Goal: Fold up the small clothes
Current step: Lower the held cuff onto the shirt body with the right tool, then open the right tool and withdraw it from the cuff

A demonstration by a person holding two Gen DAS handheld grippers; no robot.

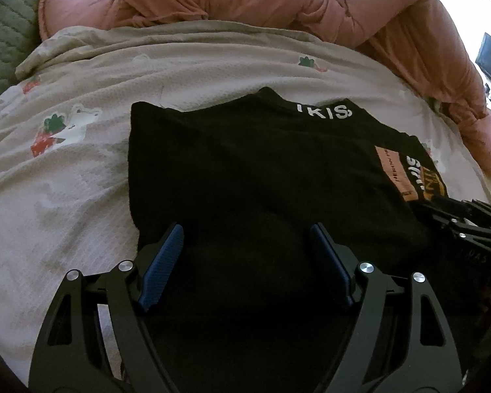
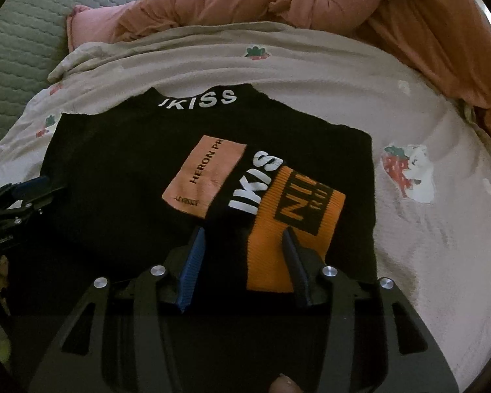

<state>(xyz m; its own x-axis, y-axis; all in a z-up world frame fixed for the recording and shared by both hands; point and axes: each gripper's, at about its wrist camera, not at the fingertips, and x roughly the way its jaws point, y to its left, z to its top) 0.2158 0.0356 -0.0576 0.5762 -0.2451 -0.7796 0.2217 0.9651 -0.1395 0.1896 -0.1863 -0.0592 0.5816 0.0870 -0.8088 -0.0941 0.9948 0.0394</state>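
Lay part-folded on the bed sheet (image 2: 425, 114): black top (image 2: 121, 170). Hovered at its near hem, gaping and empty: left hand-held gripper (image 1: 245, 255), right hand-held gripper (image 2: 242, 255). Probably called next for pinching the hem and folding upward.

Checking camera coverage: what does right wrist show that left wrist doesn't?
Right wrist only: the orange cuff in full and the whole pink patch, between open right tongs.
Left wrist only: the garment's plain black left part, under open left tongs.
Both: black garment, white collar lettering, strawberry-print sheet, pink duvet.
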